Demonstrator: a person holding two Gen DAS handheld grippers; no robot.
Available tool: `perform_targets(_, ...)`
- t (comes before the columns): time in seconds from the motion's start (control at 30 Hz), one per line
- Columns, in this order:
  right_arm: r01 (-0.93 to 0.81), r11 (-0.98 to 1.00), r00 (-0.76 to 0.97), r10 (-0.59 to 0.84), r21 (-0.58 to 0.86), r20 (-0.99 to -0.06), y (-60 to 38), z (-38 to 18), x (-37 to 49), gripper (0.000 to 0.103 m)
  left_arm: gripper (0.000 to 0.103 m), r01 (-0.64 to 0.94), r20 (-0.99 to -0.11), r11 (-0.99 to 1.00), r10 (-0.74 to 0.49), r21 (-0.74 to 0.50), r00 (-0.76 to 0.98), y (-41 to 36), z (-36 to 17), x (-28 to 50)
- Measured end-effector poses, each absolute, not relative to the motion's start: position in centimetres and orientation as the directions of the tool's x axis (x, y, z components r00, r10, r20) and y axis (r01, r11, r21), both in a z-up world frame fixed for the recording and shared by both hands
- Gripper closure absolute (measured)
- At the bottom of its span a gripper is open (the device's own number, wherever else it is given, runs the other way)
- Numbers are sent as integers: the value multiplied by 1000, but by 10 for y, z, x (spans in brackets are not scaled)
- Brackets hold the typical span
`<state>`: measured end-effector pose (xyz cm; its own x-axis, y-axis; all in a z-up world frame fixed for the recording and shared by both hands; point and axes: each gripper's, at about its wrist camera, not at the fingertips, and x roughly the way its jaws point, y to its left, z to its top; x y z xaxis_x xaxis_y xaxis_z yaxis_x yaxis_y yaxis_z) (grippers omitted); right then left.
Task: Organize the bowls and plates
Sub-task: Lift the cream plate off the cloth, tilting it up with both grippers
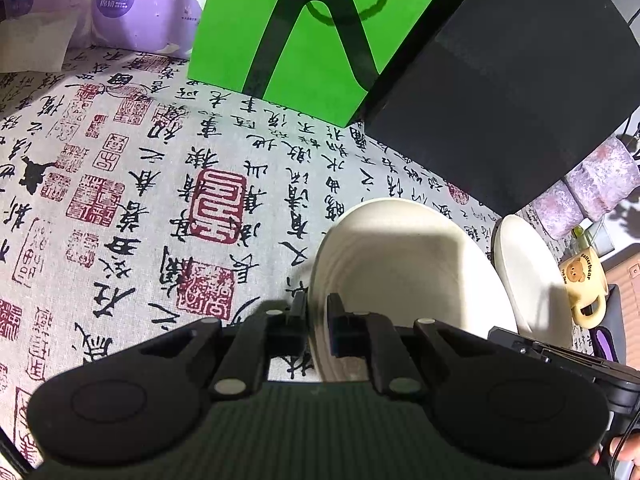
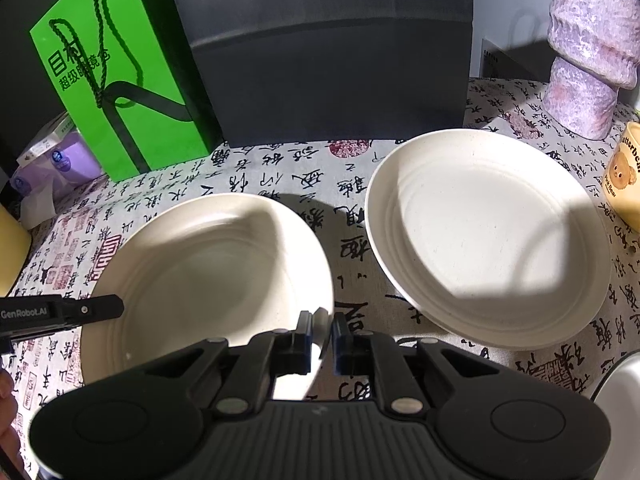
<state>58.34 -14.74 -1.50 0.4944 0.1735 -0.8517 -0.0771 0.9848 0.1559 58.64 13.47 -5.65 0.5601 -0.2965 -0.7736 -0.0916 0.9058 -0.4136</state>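
Two cream plates lie on a calligraphy-print tablecloth (image 1: 160, 200). My left gripper (image 1: 317, 305) is shut on the left rim of the nearer plate (image 1: 400, 264). My right gripper (image 2: 322, 319) is shut on the right rim of that same plate (image 2: 208, 272). The left gripper's tip (image 2: 100, 308) shows at this plate's far left edge in the right wrist view. Part of the right gripper (image 1: 520, 344) shows at lower right in the left wrist view. The second plate (image 2: 480, 240) (image 1: 524, 272) sits just to the right, untouched. I cannot tell whether the held plate is off the cloth.
Behind the plates stand a green paper bag (image 2: 120, 92) (image 1: 304, 40) and a black box (image 2: 328, 60) (image 1: 512, 88). Purple tissue packs (image 1: 120, 8) lie at the back left. A yellow bear mug (image 2: 624, 184) (image 1: 584, 284), a mottled purple vase (image 2: 588, 60) and a metal rim (image 2: 620, 392) are on the right.
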Motion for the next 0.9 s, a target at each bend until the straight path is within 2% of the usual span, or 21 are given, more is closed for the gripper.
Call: perform_targets(0.9, -86, 984, 547, 179, 158, -818, -149, 12, 567, 94, 92, -57, -715, 891, -321, -450, 621, 134, -26, 567)
